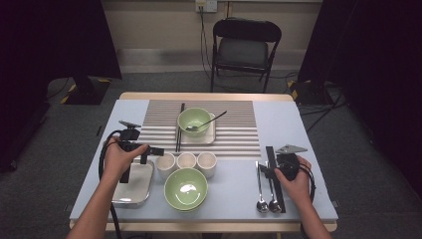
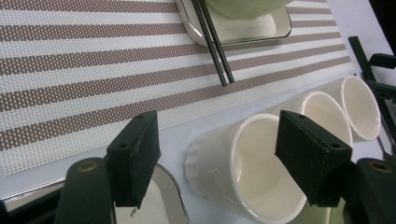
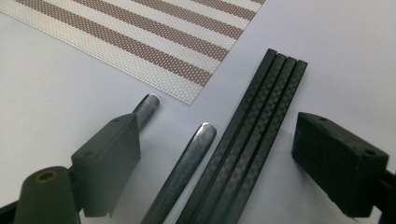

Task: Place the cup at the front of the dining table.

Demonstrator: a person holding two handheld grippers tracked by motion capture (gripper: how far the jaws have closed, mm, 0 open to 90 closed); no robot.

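Straddling the nearest white cup [image 2: 243,172] at the table's nine o'clock side, the left gripper [image 2: 224,158] stands wide open, needing only to close, while the right gripper [image 3: 219,172], open and empty, brackets the chopsticks [image 3: 247,140] at four o'clock.

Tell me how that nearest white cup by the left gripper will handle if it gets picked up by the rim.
The white cup looks like glazed ceramic, so it is probably stiff, somewhat slippery and breakable if dropped. It stands close beside the next cup, so a sideways nudge may knock them together. The left gripper has open fingers astride its rim; a thin wall grip could let it tilt.
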